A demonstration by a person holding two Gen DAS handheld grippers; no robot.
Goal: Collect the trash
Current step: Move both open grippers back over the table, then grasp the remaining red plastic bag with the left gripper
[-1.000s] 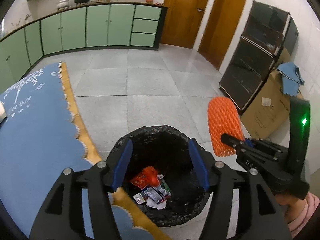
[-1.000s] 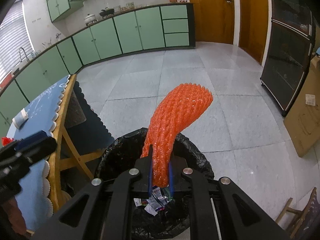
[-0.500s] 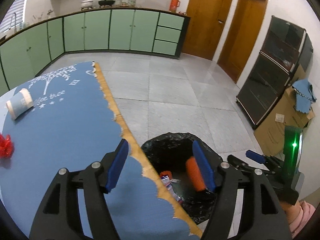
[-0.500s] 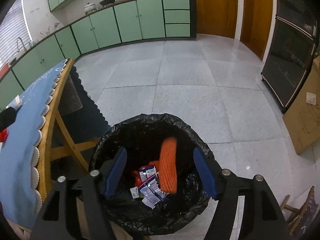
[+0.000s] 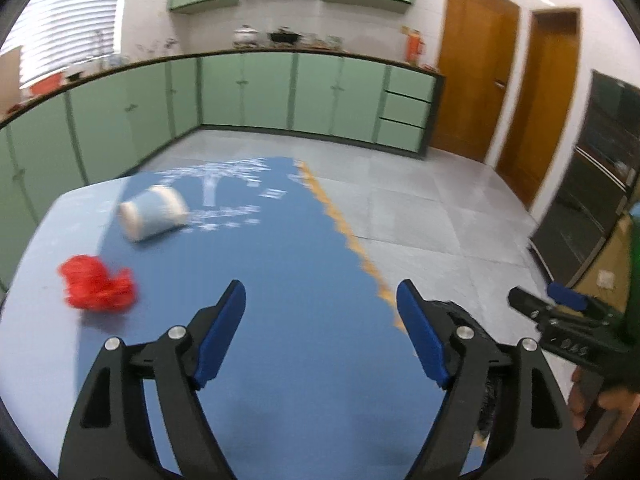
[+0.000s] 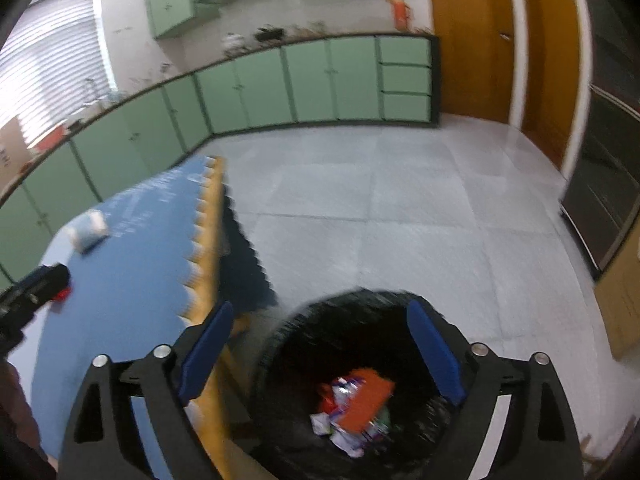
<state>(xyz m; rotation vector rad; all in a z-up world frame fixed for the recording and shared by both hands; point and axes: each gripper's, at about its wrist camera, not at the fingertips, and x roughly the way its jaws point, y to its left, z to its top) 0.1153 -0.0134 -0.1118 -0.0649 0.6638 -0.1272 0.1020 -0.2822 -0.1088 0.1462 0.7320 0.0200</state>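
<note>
Both tongs are wide apart and hold nothing. Right tongs (image 6: 320, 354) hang over the black trash bag (image 6: 316, 320), which sits on the floor just past their tips. Inside the bag lies an orange net sleeve (image 6: 366, 398) on top of a little heap of shiny wrappers (image 6: 344, 432). The bag stands right beside the edge of the table with the blue cloth (image 6: 132, 292), to the left of these tongs.

Left tongs (image 5: 320, 334) hang over that blue cloth (image 5: 288, 280). A crumpled red piece of trash (image 5: 96, 284) lies on the cloth ahead and to the left of them. Farther ahead, a pale blue and white cup (image 5: 154, 218) lies on its side. The two are apart. Both look blurry.

Green cupboards (image 5: 280, 92) run along the far wall.
</note>
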